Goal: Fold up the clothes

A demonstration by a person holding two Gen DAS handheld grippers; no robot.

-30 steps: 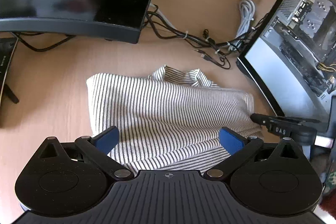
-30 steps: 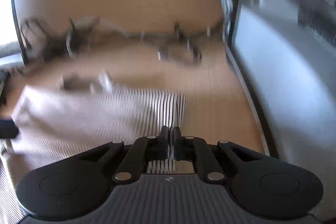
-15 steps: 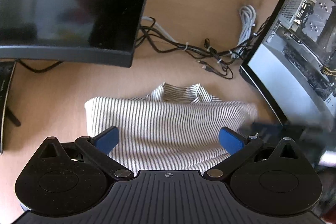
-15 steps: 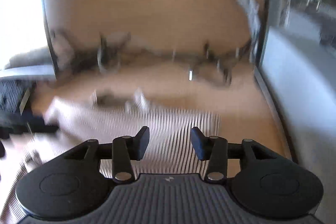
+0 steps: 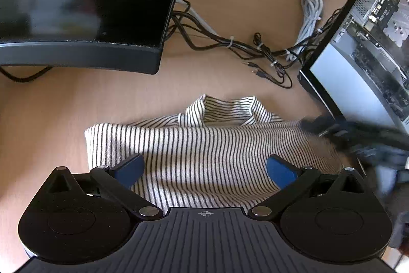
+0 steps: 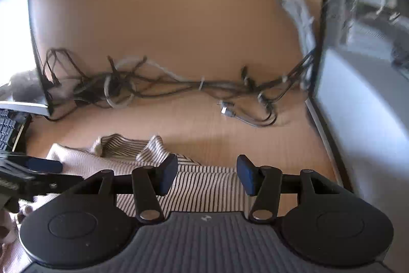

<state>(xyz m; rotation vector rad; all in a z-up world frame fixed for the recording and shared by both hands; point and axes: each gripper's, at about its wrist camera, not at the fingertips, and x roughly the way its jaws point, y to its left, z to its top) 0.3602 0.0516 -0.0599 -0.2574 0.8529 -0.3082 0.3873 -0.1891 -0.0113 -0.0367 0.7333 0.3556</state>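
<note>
The near edge of the striped shirt (image 5: 204,157) is hidden under the left tongs (image 5: 204,168). At the shirt's right end, the right tongs (image 5: 358,137) are only a dark blur. Right of the shirt, the computer case (image 6: 370,68) is smeared.

A light wooden desk (image 5: 64,109) carried everything. A striped garment (image 5: 204,152), folded into a rough rectangle with its collar at the far edge, lay flat on the near middle of it. Beyond it a tangle of dark cables (image 5: 230,45) ran across the surface, with a coiled white cable (image 5: 310,14) at the far right. A dark curved monitor (image 5: 81,1) stood far left, and a glass-sided computer case (image 5: 365,47) at the right.
</note>
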